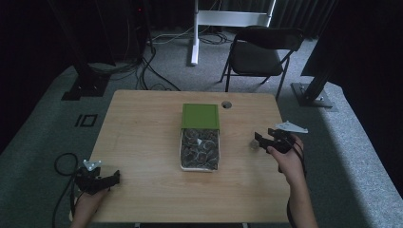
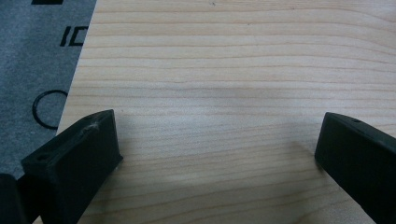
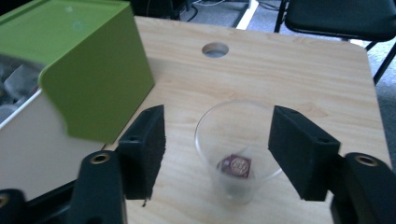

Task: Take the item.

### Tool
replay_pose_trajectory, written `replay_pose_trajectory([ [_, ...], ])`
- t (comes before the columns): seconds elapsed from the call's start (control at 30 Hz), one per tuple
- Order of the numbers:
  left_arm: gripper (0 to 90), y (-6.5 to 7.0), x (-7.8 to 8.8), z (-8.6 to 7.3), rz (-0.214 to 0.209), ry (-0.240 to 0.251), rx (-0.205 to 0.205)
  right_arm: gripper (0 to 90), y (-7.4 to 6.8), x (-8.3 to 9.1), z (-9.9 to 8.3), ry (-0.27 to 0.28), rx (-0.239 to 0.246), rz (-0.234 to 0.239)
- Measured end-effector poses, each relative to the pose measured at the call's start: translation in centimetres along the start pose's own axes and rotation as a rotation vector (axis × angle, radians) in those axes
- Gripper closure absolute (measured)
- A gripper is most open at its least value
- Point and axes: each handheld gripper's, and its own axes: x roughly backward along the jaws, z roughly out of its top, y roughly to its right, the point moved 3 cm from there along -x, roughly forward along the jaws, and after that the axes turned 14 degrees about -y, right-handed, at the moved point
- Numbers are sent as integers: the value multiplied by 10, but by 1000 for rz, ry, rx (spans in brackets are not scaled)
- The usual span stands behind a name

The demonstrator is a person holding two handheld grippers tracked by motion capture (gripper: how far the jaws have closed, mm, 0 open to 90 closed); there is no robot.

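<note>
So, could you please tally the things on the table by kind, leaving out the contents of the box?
Boxes, green lid slid partly back: 1
Clear plastic cups, with a small packet inside: 1
Tongs, both open with nothing between their jaws: 2, left and right
Total: 4

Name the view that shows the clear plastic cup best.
The right gripper view: the clear plastic cup stands between the open fingers, a small packet inside. The high view shows a faint blur by the right gripper. The left gripper view faces bare table.
</note>
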Motion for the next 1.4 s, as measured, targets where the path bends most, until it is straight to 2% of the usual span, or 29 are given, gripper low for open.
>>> replay_pose_trajectory([
  [0.1, 3, 0, 0, 0, 0, 0, 0, 285, -2, 0, -6, -6, 15, -6],
  [0.2, 3, 0, 0, 0, 0, 0, 0, 249, -1, 1, -11, 4, -4, 1],
  [0.33, 3, 0, 0, 0, 0, 0, 0, 248, -1, 2, -19, -6, 18, -8],
  [0.43, 3, 0, 0, 0, 0, 0, 0, 236, 0, 1, -26, -9, 10, 5],
  [0.7, 3, 0, 0, 0, 0, 0, 0, 197, 3, -6, -49, -28, 9, 3],
  [1.07, 3, 0, 0, 0, 1, 0, -1, 158, 1, -11, -80, -58, 6, 12],
  [1.23, 3, 0, 0, 0, 0, 0, 0, 158, 2, -14, -94, -90, 6, -18],
  [1.4, 3, 0, 0, 0, 0, 0, 0, 158, 0, -13, -104, -105, 22, -19],
])
